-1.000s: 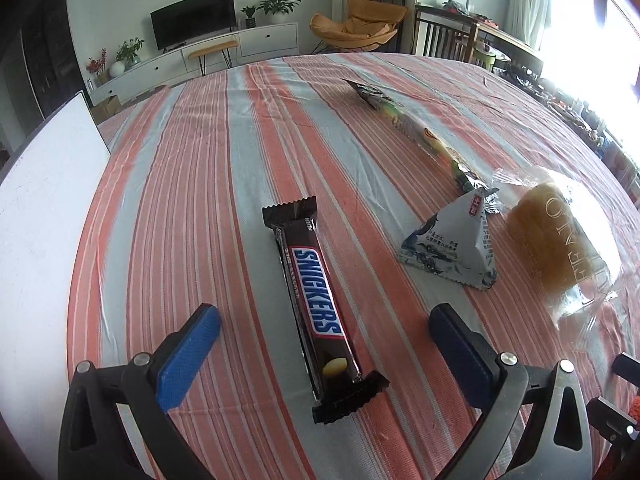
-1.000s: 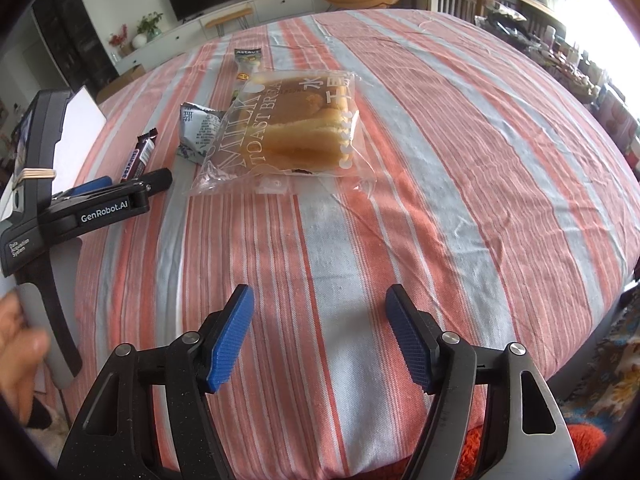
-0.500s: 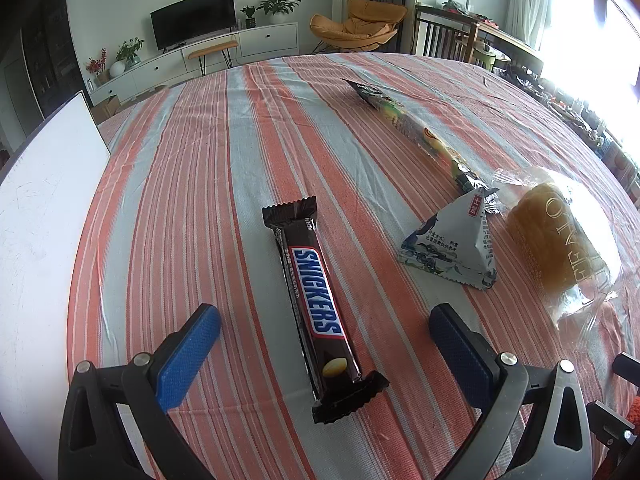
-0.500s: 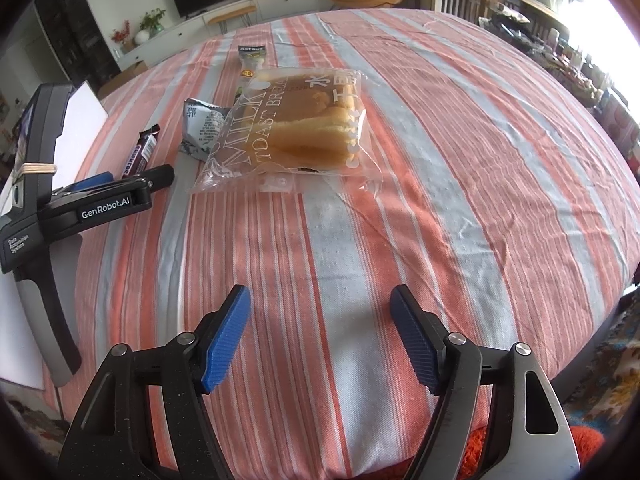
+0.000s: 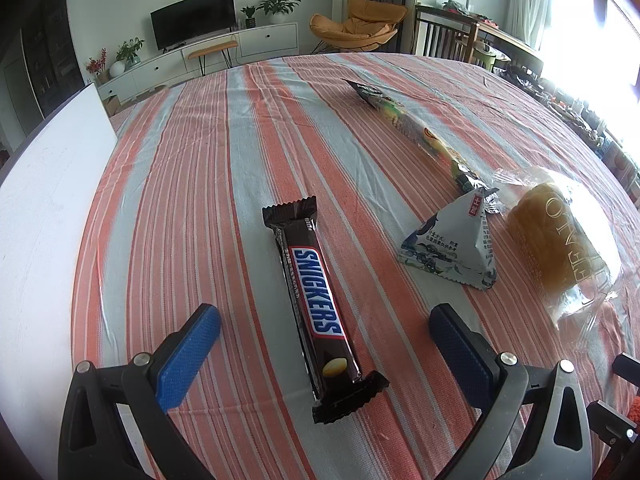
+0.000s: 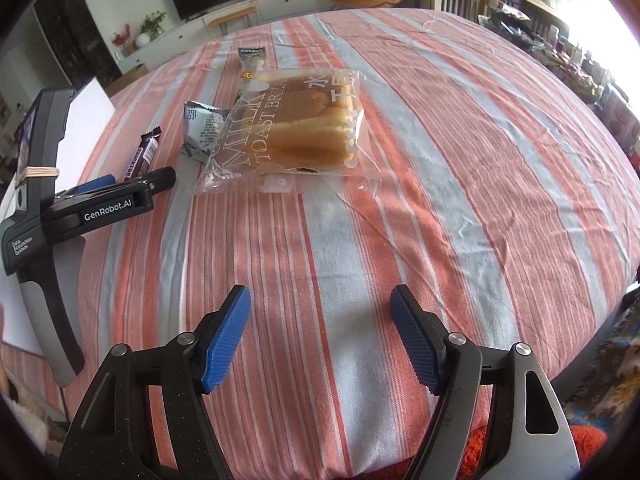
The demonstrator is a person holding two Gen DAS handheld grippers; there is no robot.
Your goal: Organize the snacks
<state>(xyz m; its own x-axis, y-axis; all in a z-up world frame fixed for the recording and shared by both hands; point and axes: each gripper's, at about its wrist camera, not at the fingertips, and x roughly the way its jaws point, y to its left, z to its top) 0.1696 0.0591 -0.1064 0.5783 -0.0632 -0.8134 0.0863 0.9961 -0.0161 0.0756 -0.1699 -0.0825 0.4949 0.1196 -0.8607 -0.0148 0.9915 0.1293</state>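
The left gripper [image 5: 325,334] is waiting spread wide around the candy bar [image 5: 316,296] lying on the tabletop [image 5: 180,184], then the triangle pack [image 5: 452,248] and bread bag [image 6: 296,120] are sitting unsorted, and the right gripper [image 6: 320,332] is hanging wide and empty.

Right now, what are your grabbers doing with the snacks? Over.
Left gripper open, fingers either side of the Snickers bar. Right gripper open, empty, short of the toast bread bag. Nothing blocking.

"SNICKERS" on the bar [image 5: 316,300]; "GenRobot.AI" on the left gripper [image 6: 132,184].
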